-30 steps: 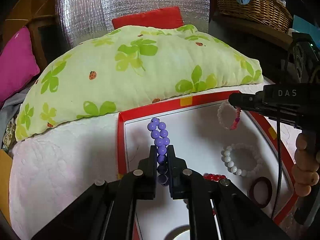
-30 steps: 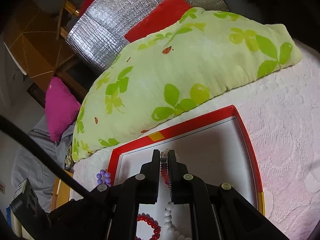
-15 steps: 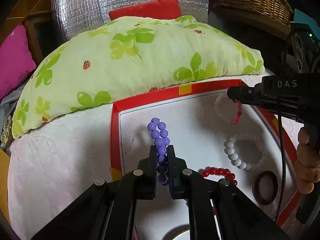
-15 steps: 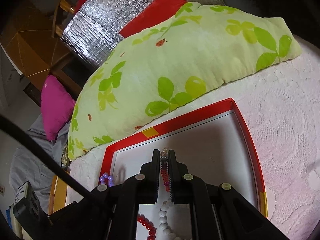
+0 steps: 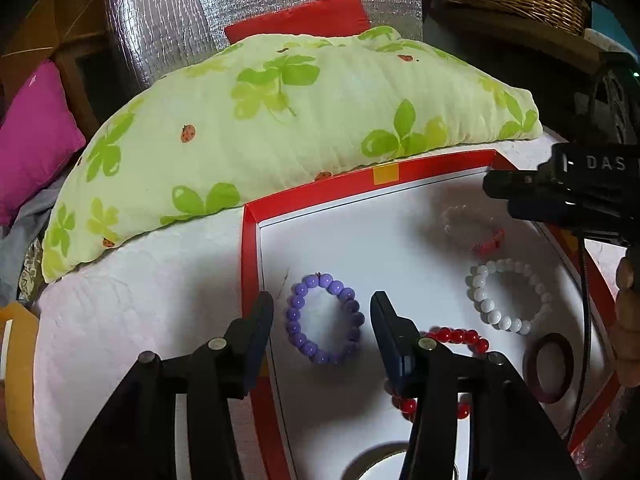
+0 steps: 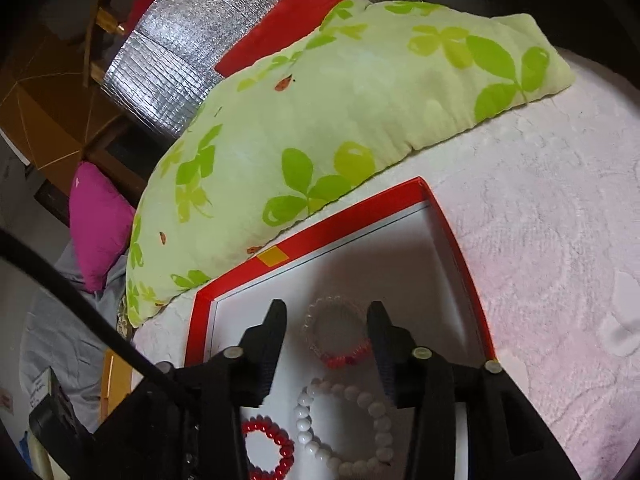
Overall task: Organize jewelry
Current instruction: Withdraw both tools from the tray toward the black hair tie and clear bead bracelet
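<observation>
The purple bead bracelet (image 5: 324, 318) lies flat as an open ring on the white floor of the red-rimmed box (image 5: 250, 248), near its left wall. The left gripper (image 5: 322, 312) stands over it with its jaws apart; they have just been opening, and the bracelet lies between the two fingers, which do not press on it.

The clear bead bracelet with a red part (image 6: 335, 334) lies also flat on the white floor, nearer to the far wall of the box (image 6: 320, 236). The right gripper (image 6: 326, 320) has its jaws apart around it; they too have just been opening, and the pads do not press on the beads.

The left wrist view shows more of the box. There the clear bracelet (image 5: 472, 226) looks pale and blurred under the black body of the right gripper (image 5: 560, 196), so its beads are hard to make out. Next to it lie a white bead bracelet (image 5: 508, 296), a red bead bracelet (image 5: 456, 336) partly hidden behind the left gripper's finger, and a dark brown bangle (image 5: 550, 368). A hand (image 5: 626, 320) shows at the right edge.

The right wrist view does not show the purple bracelet nor the bangle. It shows the white bead bracelet (image 6: 344, 424) and the red bead bracelet (image 6: 268, 448) close below the gripper.

The box stands on a white textured cover (image 6: 540, 240), and behind it lies a light green pillow with leaf print (image 5: 280, 120)
</observation>
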Available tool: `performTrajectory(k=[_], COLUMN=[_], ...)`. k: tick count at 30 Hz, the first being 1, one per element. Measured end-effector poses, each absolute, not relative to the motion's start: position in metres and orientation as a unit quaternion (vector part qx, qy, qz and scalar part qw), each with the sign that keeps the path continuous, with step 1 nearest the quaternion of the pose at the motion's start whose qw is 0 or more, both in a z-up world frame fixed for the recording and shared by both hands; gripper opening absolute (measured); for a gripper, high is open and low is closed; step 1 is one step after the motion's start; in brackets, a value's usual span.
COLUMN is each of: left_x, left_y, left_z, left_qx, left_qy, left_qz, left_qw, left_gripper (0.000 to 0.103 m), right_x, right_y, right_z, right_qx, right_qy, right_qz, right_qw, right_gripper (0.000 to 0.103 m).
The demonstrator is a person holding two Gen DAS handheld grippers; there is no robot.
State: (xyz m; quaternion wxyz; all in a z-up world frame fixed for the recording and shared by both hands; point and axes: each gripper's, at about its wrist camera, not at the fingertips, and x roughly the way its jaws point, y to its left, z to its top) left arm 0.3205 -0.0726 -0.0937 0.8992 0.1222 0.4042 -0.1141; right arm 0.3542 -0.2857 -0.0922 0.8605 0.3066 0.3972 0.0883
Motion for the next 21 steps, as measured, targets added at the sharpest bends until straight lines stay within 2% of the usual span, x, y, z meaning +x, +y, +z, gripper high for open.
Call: performTrajectory(k=[7, 10, 21], left_x=[0.308, 0.300, 0.261], left_y=[-0.073, -0.073, -0.067], left_z=[-0.082, -0.076, -0.060], left_qx=[0.134, 0.138, 0.155], left_qy=[0.396, 0.390, 0.376], left_qz=[-0.100, -0.095, -0.086], left_qw=[0.903, 0.905, 0.909], left_gripper=[0.058, 0.063, 0.063], right_x=[0.332, 0.320, 0.274], right_y=[-0.283, -0.282, -0.275], right_z=[-0.077, -0.070, -0.046], right_qx=[0.276, 0.264, 0.248], right_qy=[0.400, 0.398, 0.381], right_qz=[0.085, 0.084, 0.104], right_qw=[0.870, 0.875, 0.885], right_gripper=[0.046, 0.050, 0.050])
